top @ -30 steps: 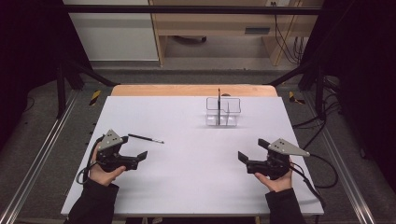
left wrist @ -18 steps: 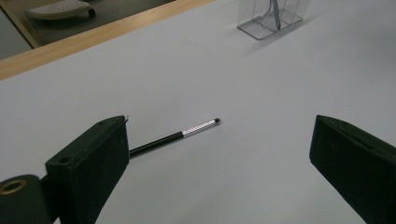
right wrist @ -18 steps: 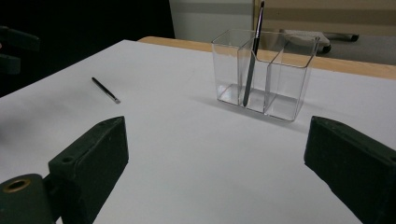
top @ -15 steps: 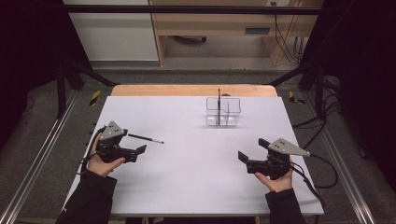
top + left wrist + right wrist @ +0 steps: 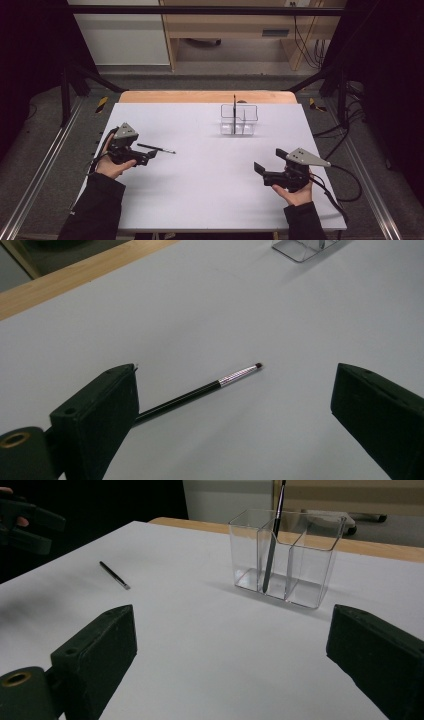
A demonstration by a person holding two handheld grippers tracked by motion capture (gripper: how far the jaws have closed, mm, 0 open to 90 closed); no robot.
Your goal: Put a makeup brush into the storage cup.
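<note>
Black, thin brush with silver ferrule lies flat between the left gripper's spread jaws.

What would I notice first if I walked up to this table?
Probably the clear plastic holder with compartments near the far edge of the white table, with one thin dark brush standing up in it. Next, a second thin black brush with a silvery band lying flat on the left side, right in front of the open left gripper. The right gripper is open too, on the right.
</note>
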